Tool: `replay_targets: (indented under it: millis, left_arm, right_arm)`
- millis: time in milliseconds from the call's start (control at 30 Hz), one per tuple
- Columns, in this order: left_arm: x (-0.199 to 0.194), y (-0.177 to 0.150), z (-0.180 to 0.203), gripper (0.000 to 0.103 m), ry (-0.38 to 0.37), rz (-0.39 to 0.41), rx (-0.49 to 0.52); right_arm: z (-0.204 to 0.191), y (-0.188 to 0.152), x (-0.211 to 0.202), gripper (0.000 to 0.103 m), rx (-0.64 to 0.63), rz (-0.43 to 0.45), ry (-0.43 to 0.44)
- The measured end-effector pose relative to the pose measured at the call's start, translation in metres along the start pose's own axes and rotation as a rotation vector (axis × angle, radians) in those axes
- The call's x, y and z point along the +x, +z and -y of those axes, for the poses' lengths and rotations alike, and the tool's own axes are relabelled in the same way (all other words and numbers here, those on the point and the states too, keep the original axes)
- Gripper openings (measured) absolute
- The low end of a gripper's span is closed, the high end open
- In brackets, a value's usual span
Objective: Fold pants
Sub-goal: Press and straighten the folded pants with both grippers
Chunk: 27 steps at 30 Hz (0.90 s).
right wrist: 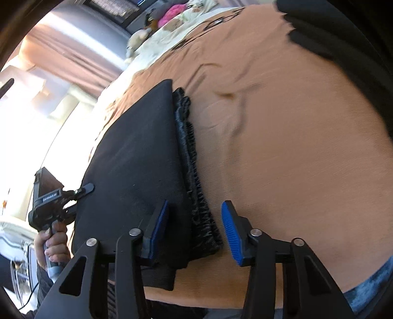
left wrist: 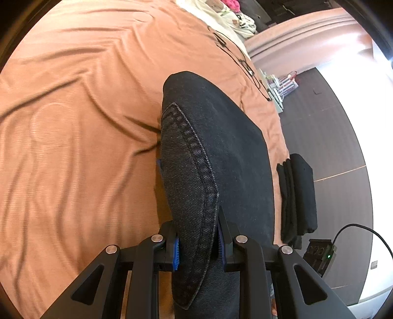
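Observation:
Dark grey denim pants (left wrist: 216, 152) lie folded on the orange bedspread (left wrist: 73, 122). My left gripper (left wrist: 199, 243) is shut on the pants' stitched edge, which runs up between the blue pads. In the right wrist view the same pants (right wrist: 137, 166) lie as a dark folded slab with a ribbed edge (right wrist: 194, 176) on its right side. My right gripper (right wrist: 195, 220) is open, its jaws astride that ribbed edge near the front, touching nothing clearly. The left gripper (right wrist: 81, 190) also shows at the pants' left side, held by a hand (right wrist: 52, 245).
A stack of folded black clothes (left wrist: 297, 196) sits at the bed's right edge. Pillows and soft toys (right wrist: 169, 17) lie at the far end of the bed. A black box with a cable (left wrist: 321, 255) stands on the dark floor (left wrist: 326, 137). Another dark garment (right wrist: 343, 49) lies at the upper right.

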<state>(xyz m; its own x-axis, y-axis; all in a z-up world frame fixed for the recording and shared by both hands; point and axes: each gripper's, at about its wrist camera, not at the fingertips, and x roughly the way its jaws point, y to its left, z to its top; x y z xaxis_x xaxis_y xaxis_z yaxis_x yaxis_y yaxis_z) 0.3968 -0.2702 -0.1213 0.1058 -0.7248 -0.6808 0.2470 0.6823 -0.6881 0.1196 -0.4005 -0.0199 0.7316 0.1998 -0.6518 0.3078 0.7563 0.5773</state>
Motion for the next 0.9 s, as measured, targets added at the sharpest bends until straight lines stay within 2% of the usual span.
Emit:
replay_targets:
  millis: [467, 900]
  left_arm:
    - [-0.052, 0.005, -0.039, 0.024, 0.056, 0.029, -0.011]
    - [-0.105, 0.015, -0.087, 0.024, 0.104, 0.078, -0.041]
  right_arm:
    - [-0.050, -0.008, 0.069, 0.029, -0.041, -0.101, 0.097]
    - [-0.089, 0.001, 0.128, 0.029, -0.106, -0.169, 0.143]
